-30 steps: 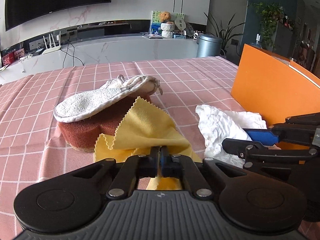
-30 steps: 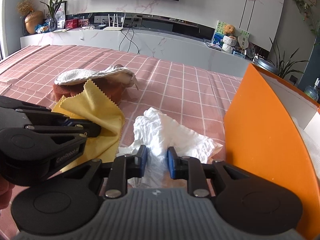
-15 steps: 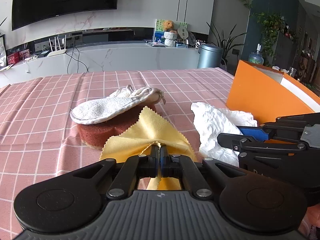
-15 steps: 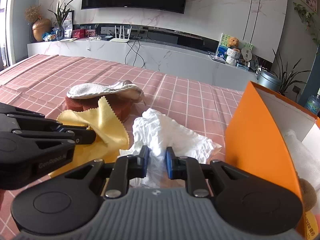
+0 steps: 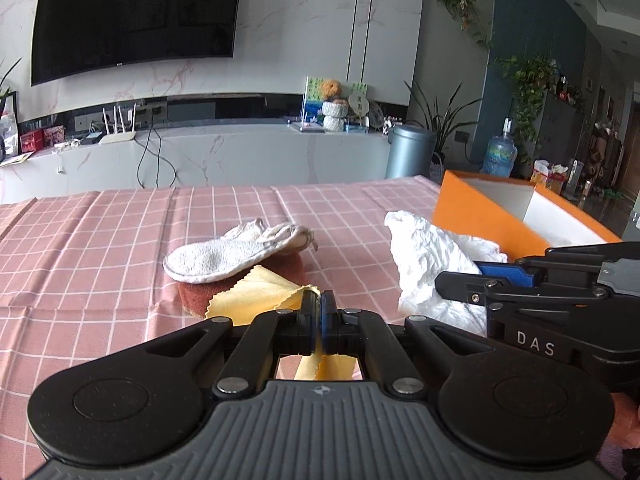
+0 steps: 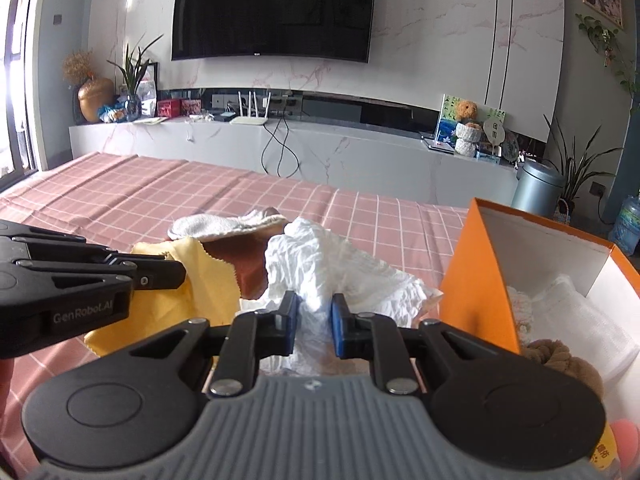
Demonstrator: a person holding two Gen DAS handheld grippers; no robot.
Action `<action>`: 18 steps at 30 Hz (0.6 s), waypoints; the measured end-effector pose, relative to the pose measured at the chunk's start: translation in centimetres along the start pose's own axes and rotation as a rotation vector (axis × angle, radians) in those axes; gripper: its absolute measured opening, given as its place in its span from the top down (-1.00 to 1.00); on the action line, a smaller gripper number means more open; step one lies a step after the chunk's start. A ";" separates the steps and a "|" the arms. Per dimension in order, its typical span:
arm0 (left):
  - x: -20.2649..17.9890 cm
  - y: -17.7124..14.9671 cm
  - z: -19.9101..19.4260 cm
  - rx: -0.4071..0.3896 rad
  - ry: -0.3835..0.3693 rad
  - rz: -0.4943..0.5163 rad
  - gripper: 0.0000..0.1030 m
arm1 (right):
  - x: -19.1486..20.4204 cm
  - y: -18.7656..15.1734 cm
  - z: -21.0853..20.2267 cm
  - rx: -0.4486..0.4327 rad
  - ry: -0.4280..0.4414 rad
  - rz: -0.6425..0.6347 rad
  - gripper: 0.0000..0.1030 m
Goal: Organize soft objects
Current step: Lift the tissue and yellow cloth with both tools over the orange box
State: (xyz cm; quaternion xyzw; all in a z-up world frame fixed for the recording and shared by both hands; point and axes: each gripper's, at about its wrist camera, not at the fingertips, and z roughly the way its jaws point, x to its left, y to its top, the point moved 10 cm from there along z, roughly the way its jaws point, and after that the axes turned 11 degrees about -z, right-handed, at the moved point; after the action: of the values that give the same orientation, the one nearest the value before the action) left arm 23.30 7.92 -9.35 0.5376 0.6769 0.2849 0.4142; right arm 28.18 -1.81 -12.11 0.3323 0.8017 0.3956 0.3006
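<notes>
Ahead and left of the left tongs [image 5: 319, 312], a white terry mitt [image 5: 232, 254] rests on a rust-brown sponge block [image 5: 196, 296]. The left tongs are pressed together on a thin yellow zigzag-edged cloth [image 5: 256, 296], which is light and limp; grip it at a corner. The right tongs [image 6: 314, 328] pinch a crumpled white cloth [image 6: 328, 264], soft and compressible, beside the orange box [image 6: 472, 280] at their right.
</notes>
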 end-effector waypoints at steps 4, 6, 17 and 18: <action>-0.9 1.0 -1.7 -0.040 -0.020 0.004 0.96 | -0.2 0.8 -1.9 -0.037 0.015 0.016 0.70; -1.3 1.6 -2.5 -0.057 -0.032 0.002 0.96 | -0.2 1.4 -3.0 -0.059 0.020 0.012 0.70; -5.4 3.5 -4.9 -0.104 -0.089 0.074 0.96 | -1.7 2.5 -8.5 -0.114 -0.004 0.004 0.70; -6.0 3.6 -5.0 -0.106 -0.098 0.084 0.96 | -2.2 2.5 -9.0 -0.117 -0.008 0.009 0.70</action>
State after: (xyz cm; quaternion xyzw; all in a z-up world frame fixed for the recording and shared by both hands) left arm 21.21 3.36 -2.41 0.5560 0.6168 0.3108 0.4623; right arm 23.56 -6.20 -4.97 0.3195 0.7745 0.4417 0.3209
